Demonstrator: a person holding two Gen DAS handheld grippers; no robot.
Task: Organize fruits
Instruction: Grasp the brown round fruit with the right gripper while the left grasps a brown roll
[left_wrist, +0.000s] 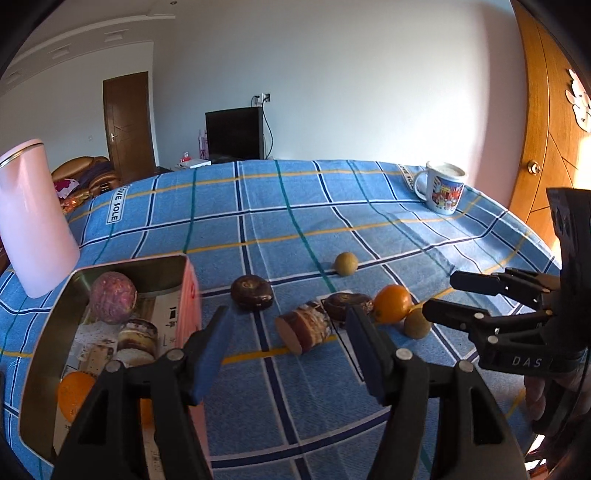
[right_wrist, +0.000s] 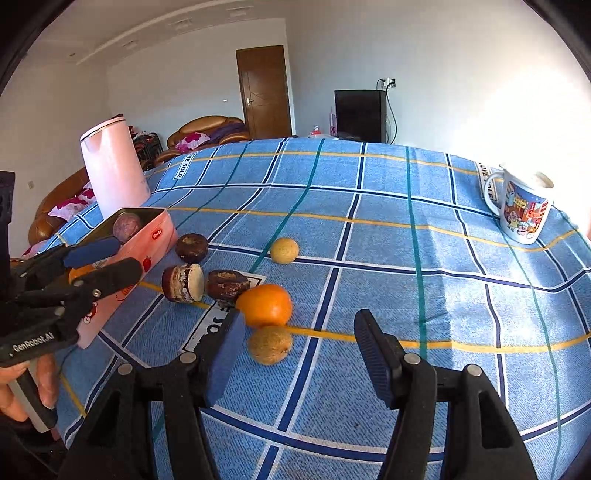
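We hold both claws apart and empty, left claw (left_wrist: 288, 354) and right claw (right_wrist: 299, 354), above the desk (right_wrist: 443, 240); the orange (right_wrist: 264, 304) beside the tin (right_wrist: 155, 236) looks firm, round, prone to rolling: grip its widest part

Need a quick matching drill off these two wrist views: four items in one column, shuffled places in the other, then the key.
Items:
1. purple fruit
2. mug
3. pink kettle
4. orange

Places:
A. on the cloth, touching a small tan fruit
B. inside the pink tin
C. far right of the table, alone
D. standing behind the tin

Pairs: 1-B, 2-C, 3-D, 4-A
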